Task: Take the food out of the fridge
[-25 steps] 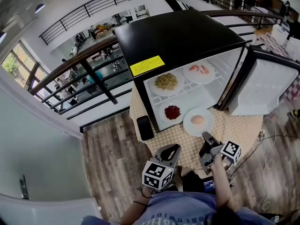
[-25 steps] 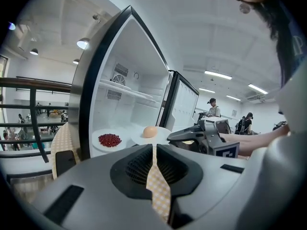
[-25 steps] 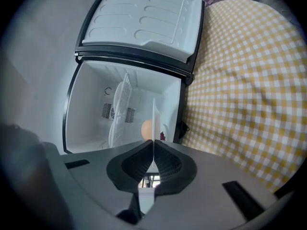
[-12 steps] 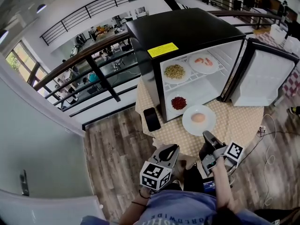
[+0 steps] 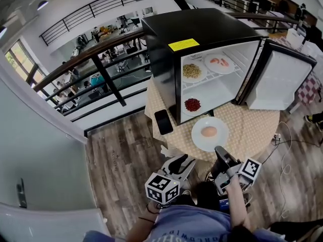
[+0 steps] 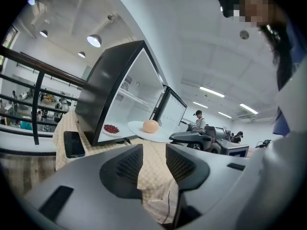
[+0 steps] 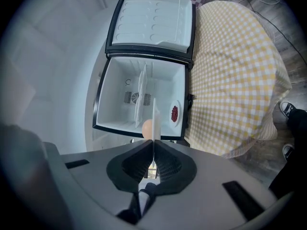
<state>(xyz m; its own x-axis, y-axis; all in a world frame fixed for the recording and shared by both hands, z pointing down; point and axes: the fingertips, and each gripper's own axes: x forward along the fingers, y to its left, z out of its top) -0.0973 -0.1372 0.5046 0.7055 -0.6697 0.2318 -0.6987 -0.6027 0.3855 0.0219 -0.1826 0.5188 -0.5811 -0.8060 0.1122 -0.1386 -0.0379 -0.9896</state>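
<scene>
The black fridge (image 5: 202, 32) stands open on the checked table (image 5: 255, 130). A plate of noodles (image 5: 192, 70) and a plate of shrimp (image 5: 219, 62) rest on its upper shelf. A plate of red food (image 5: 192, 105) lies on its floor. In front of the fridge is a white plate (image 5: 209, 133) bearing a round bun (image 5: 209, 131). My right gripper (image 5: 220, 153) is shut on that plate's near rim, and the plate (image 7: 154, 121) shows edge-on in the right gripper view. My left gripper (image 5: 184, 164), beside it to the left, is opening its jaws with nothing between them.
A black phone (image 5: 163, 121) lies on the table left of the fridge. The fridge door (image 5: 280, 82) swings out to the right. A railing (image 5: 96, 69) runs behind, and wooden floor (image 5: 121, 155) surrounds the table.
The plate with the bun has come out from the fridge's mouth toward me with the right gripper. Both grippers drew back from the fridge. The left jaws have parted.
</scene>
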